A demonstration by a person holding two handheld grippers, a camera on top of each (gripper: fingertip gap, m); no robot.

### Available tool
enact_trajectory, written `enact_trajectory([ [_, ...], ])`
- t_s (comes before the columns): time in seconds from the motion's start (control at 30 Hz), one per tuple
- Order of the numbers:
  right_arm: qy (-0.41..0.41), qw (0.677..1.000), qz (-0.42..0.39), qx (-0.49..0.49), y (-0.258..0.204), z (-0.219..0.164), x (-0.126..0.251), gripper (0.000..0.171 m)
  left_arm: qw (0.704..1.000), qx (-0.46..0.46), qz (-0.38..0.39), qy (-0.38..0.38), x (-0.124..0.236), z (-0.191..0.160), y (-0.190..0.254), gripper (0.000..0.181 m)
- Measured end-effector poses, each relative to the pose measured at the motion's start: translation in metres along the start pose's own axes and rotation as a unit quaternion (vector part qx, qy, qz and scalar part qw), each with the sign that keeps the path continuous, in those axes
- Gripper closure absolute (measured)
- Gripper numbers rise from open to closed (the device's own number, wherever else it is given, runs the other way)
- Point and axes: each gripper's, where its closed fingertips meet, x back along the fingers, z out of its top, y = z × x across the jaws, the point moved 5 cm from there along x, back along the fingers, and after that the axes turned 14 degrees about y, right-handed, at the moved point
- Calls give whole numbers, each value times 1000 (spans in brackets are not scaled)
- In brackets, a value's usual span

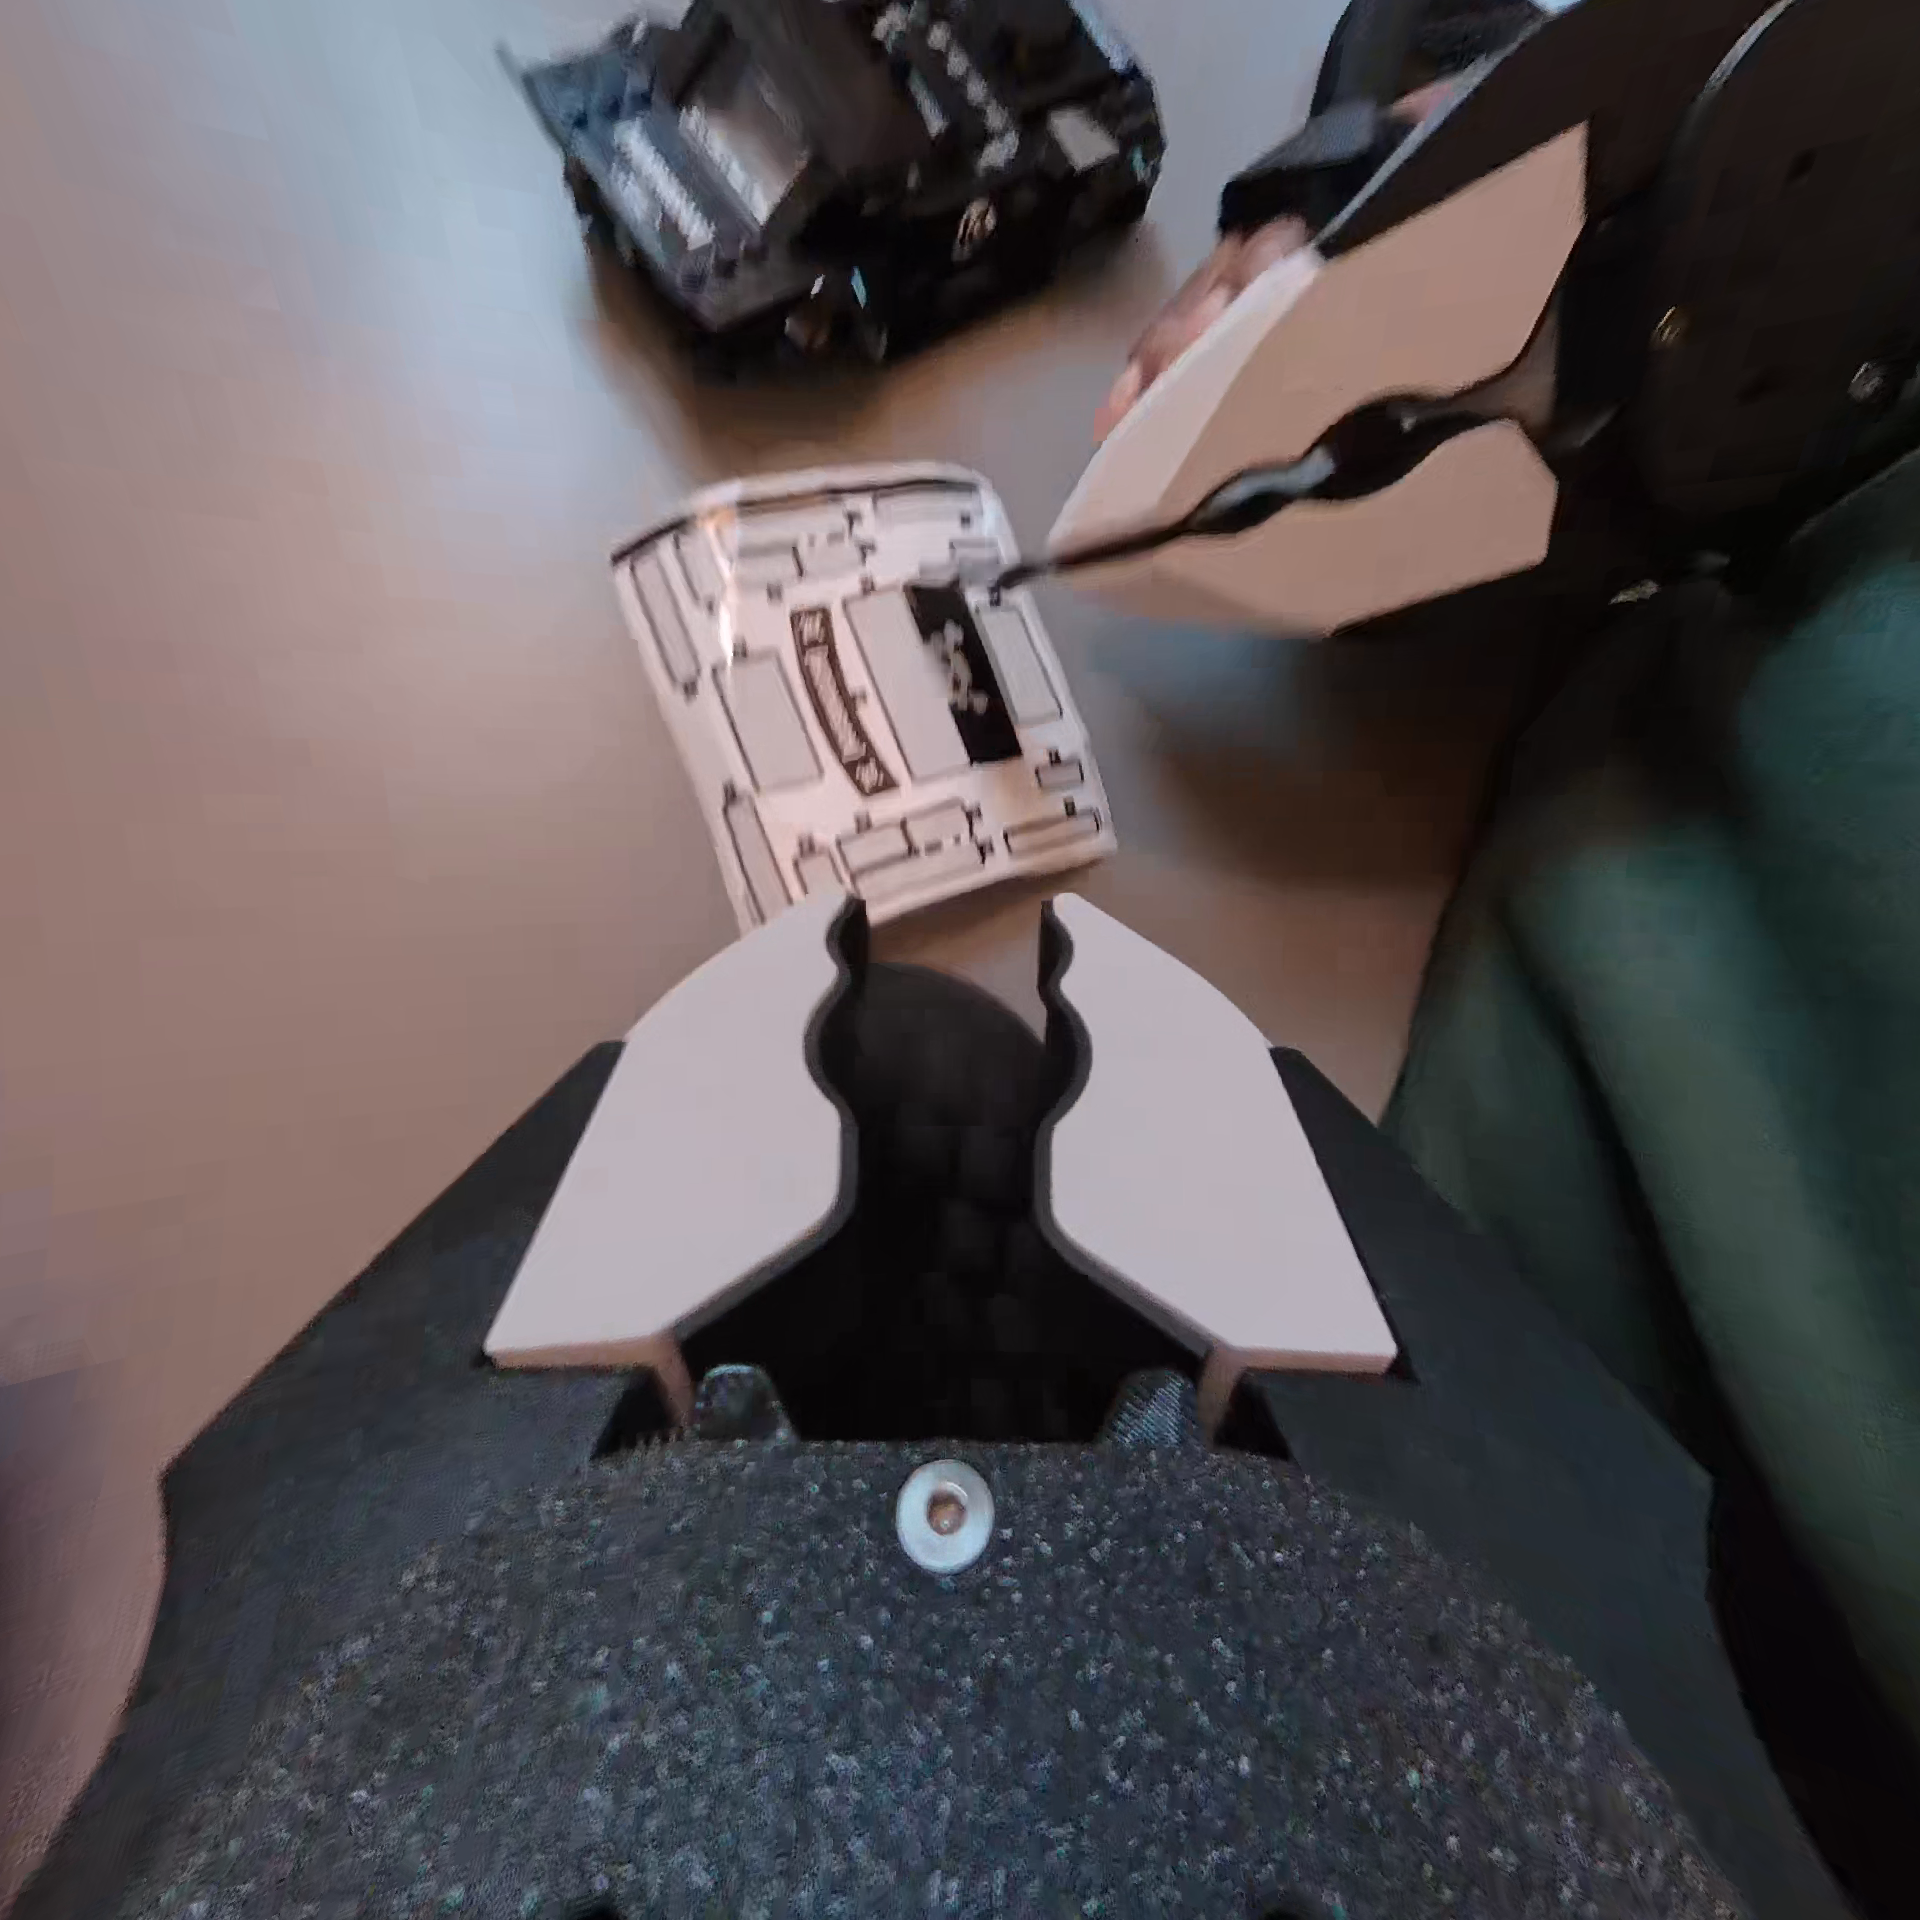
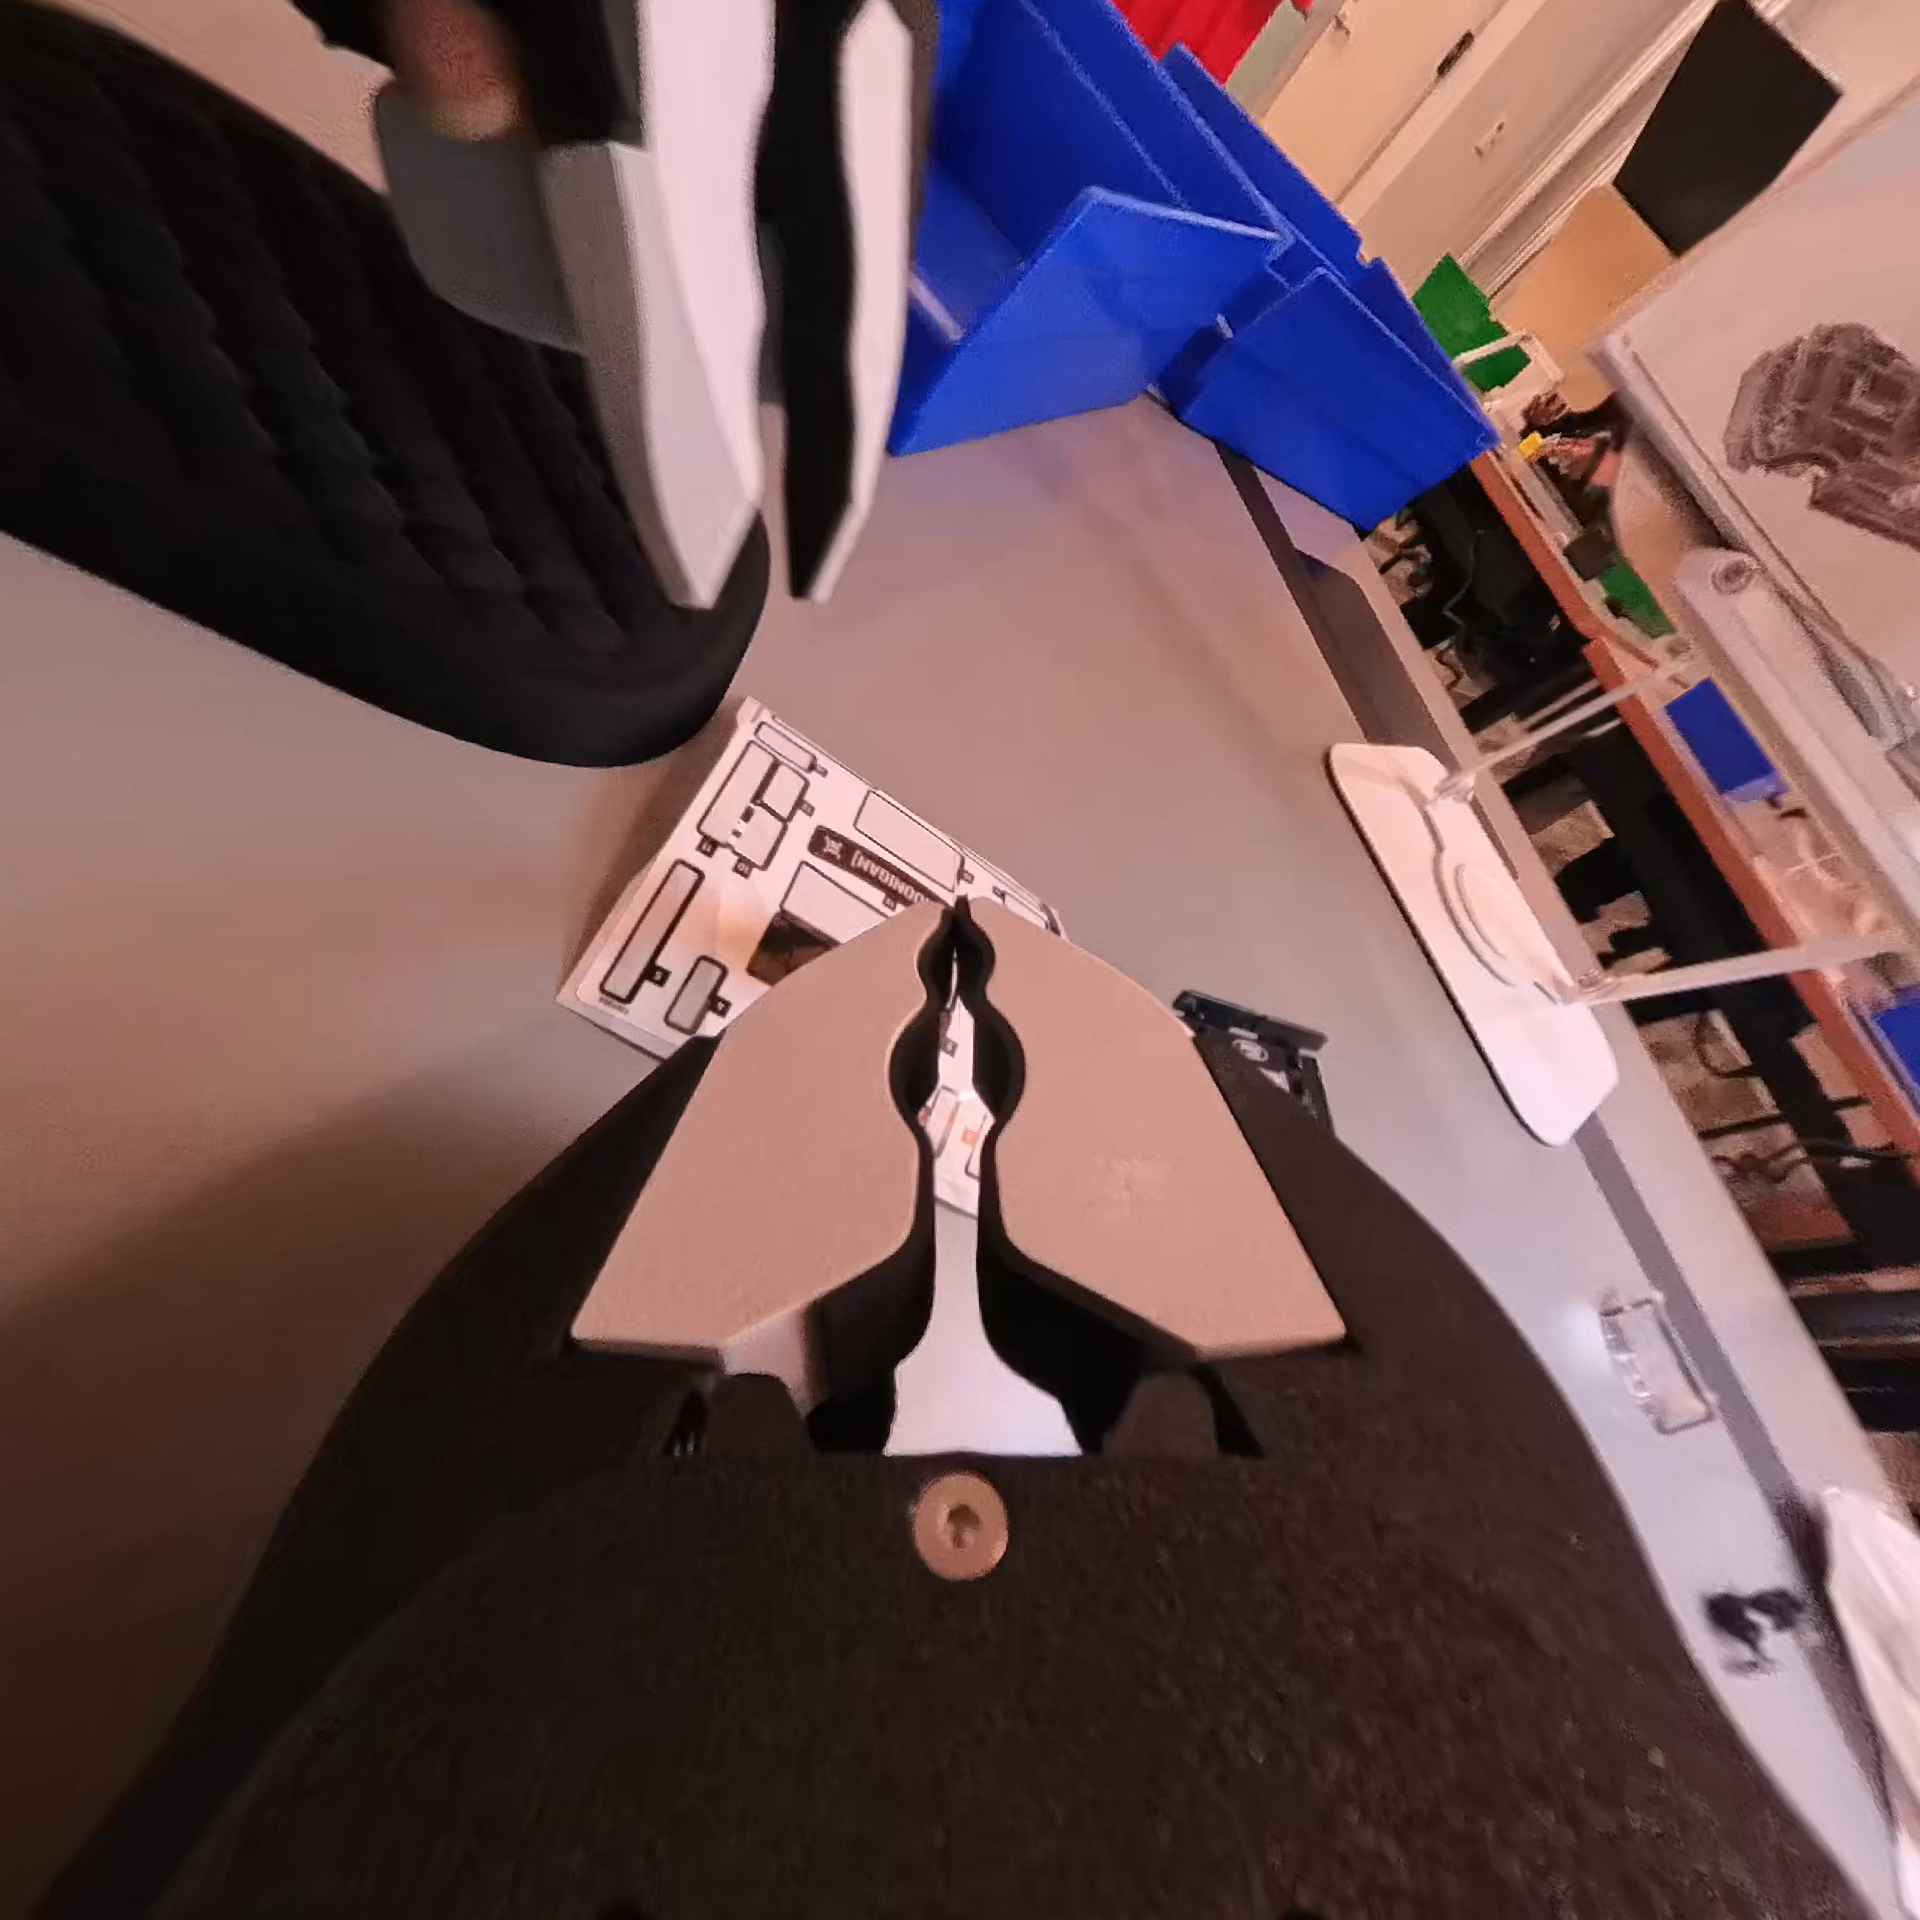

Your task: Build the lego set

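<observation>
The sticker sheet (image 1: 857, 691) lies on the table (image 1: 312, 623), curling up at its far edge, just past the tips of the left claw (image 1: 951, 914), at its 12 o'clock. The left claw's jaws stand apart with nothing between them; the sheet's near edge sits right at the tips, and whether it touches them cannot be told.

The right claw (image 1: 1049, 561) comes in from 2 o'clock in the left view, its jaws together on a thin black strip whose end reaches the sheet's top right part, beside a black sticker (image 1: 961, 670). In the right view the right claw (image 2: 958, 914) is pressed together at the tips, right over the sheet (image 2: 769, 883), which runs out from under it toward 10 o'clock.

The sheet is white, printed with grey rectangles outlined in black, one dark curved band and the black sticker with a pale pattern.

A black lego build (image 1: 852, 156) rests on the table at 12 o'clock, well beyond the sheet. Blue bins (image 2: 1174, 270) stand at 1 o'clock in the right view.
</observation>
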Motion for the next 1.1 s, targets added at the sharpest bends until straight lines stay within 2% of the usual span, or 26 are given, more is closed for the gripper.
enact_trajectory([
  [0.17, -22, 999, 5, 31, -11, -4, -13, 171, 999, -34, -27, 20, -26, 12, -6, 159],
  [0.47, -23, 998, -5, 58, -12, -6, -18, 171, 999, -22, -39, 27, -38, 18, -23, 161],
  [0.83, 10, 996, -21, 88, 6, 9, -12, 171, 998, -44, -13, -40, -52, -7, -30, 157],
  [1.1, -7, 997, -34, 71, 9, 0, -8, 171, 995, -73, 4, -61, -61, -6, -25, 158],
])
